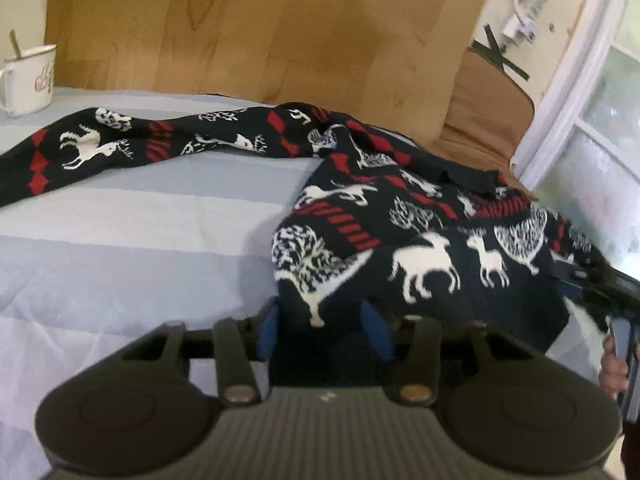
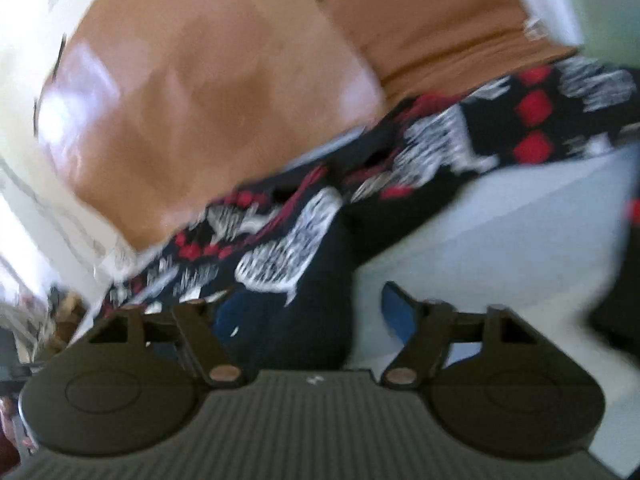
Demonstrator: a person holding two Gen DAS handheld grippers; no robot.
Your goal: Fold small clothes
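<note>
In the left wrist view, the left gripper (image 1: pixel 325 326) has its blue fingers (image 1: pixel 269 326) spread, with the hem of the dark reindeer-patterned sweater (image 1: pixel 420 240) lying between them. The sweater sprawls over a pale blue striped cloth (image 1: pixel 140 220), one sleeve stretched toward a white mug (image 1: pixel 28 80).

In the blurred right wrist view, the right gripper (image 2: pixel 310 314) likewise stands spread, sweater (image 2: pixel 304 240) fabric bunched between its fingers (image 2: pixel 394 314).
</note>
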